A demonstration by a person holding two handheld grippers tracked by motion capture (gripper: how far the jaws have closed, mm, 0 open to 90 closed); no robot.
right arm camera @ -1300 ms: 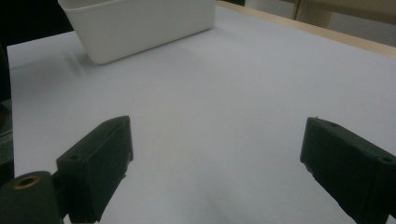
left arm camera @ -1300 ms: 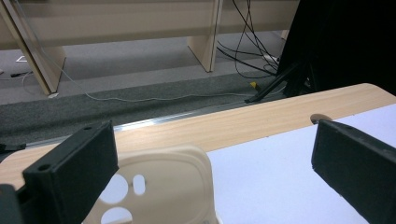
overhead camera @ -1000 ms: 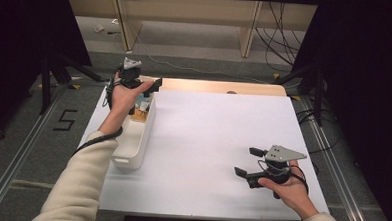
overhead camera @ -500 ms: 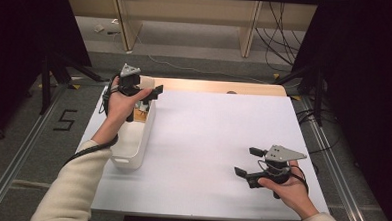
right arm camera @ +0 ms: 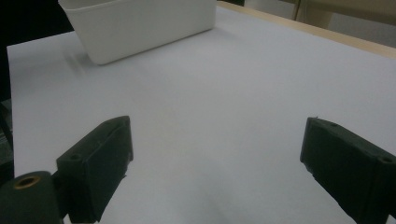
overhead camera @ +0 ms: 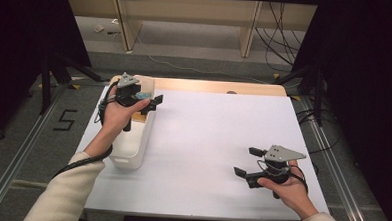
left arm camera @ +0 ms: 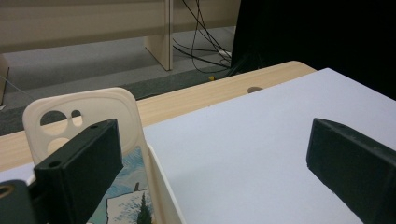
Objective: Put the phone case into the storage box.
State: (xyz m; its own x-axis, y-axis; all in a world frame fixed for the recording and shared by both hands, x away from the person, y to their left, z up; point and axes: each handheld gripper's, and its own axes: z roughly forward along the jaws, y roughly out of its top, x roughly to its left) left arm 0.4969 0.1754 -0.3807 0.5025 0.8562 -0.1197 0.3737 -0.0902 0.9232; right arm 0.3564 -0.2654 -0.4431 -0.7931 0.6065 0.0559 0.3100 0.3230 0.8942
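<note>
Raising left gripper above white bin at table's 10 o'clock since a second ago, we held jaws spread, nothing pinched. Cream phone case stood upright in bin's far end, beside near jaw, ungrasped. Right gripper rested at 4 o'clock, jaws spread, idle. Pick not yet made.

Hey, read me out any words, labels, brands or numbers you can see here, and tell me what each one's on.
"5": black mark on the grey floor left of the table.
Phone case with the painted picture, in the white bin by the left gripper: no lettering can be read.
Cream phone case behind it: none.
Right gripper: none.
</note>
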